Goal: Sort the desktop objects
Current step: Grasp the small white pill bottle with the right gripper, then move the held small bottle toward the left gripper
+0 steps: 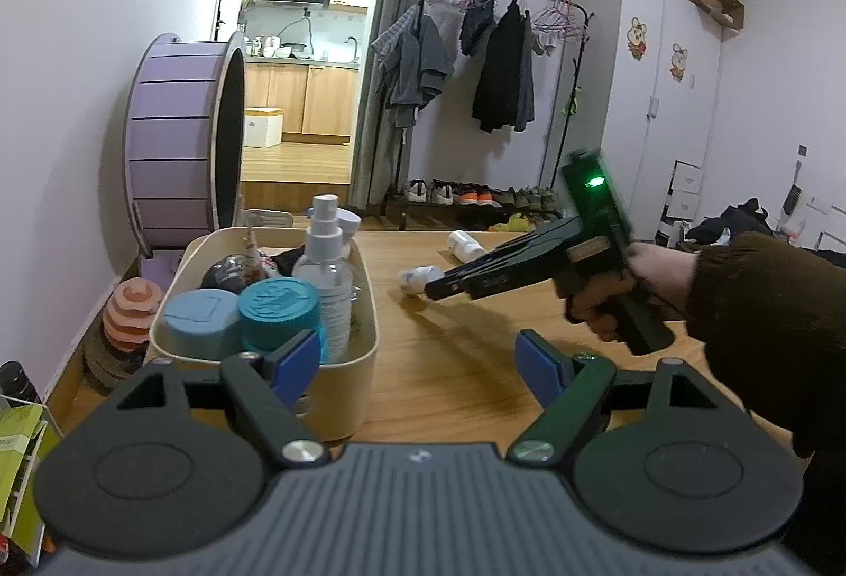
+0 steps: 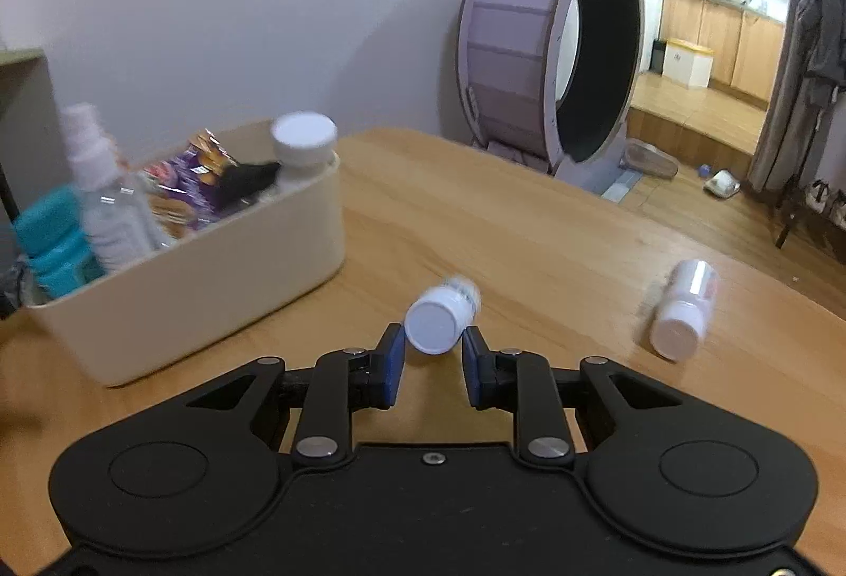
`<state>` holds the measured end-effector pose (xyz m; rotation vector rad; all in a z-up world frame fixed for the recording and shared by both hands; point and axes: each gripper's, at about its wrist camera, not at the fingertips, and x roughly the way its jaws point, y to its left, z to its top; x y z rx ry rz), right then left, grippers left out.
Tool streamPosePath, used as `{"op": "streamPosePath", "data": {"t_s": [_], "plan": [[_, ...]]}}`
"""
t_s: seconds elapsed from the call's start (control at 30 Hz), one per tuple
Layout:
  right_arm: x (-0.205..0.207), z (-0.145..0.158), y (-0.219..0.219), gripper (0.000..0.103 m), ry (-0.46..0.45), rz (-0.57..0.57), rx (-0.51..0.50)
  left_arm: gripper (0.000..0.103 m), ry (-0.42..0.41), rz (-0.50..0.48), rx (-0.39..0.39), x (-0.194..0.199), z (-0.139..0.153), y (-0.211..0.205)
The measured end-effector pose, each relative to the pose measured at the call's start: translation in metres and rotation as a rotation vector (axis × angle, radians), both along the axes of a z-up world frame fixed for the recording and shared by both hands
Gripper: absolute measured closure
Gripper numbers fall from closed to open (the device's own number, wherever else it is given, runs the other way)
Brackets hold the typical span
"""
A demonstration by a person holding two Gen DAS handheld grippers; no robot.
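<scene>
Blue-padded right tongs [image 2: 432,364] and left tongs [image 1: 420,367] gape; round white bottle [image 2: 441,318] on grained wood.

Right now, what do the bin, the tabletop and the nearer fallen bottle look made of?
Bin: probably matte cream plastic, with smooth rounded walls. Tabletop: wood or wood-look laminate, with visible grain and a slight sheen. Nearer fallen bottle: likely white plastic with a smooth cap.

The left wrist camera sits low behind its own fingers, facing across the wooden table [image 1: 465,343] toward the kitchen doorway, close beside the cream bin [image 1: 338,380]. The right wrist camera looks leftward along the tabletop toward the wall. Both views share the bin, the purple wheel [image 2: 534,47] and two small white bottles.
</scene>
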<state>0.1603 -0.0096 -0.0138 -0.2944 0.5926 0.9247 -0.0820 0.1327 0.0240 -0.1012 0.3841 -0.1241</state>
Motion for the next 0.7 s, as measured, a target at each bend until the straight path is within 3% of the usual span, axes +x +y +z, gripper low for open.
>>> {"op": "streamPosePath", "data": {"t_s": [0.17, 0.53, 0.63, 0.7], "plan": [[-0.033, 0.016, -0.029, 0.090, -0.018, 0.008, 0.053, 0.023, -0.001, -0.018, 0.011, 0.001, -0.001, -0.007], [-0.069, 0.015, -0.062, 0.089, 0.020, -0.009, 0.107, 0.023, 0.019, -0.065, 0.054, 0.014, -0.010, -0.031], [-0.065, 0.011, -0.062, 0.085, 0.025, -0.025, 0.090, 0.023, 0.024, -0.070, 0.066, 0.018, -0.012, -0.035], [-0.062, 0.007, -0.061, 0.066, 0.029, -0.039, 0.081, 0.023, 0.024, -0.072, 0.068, 0.019, -0.012, -0.036]]}}
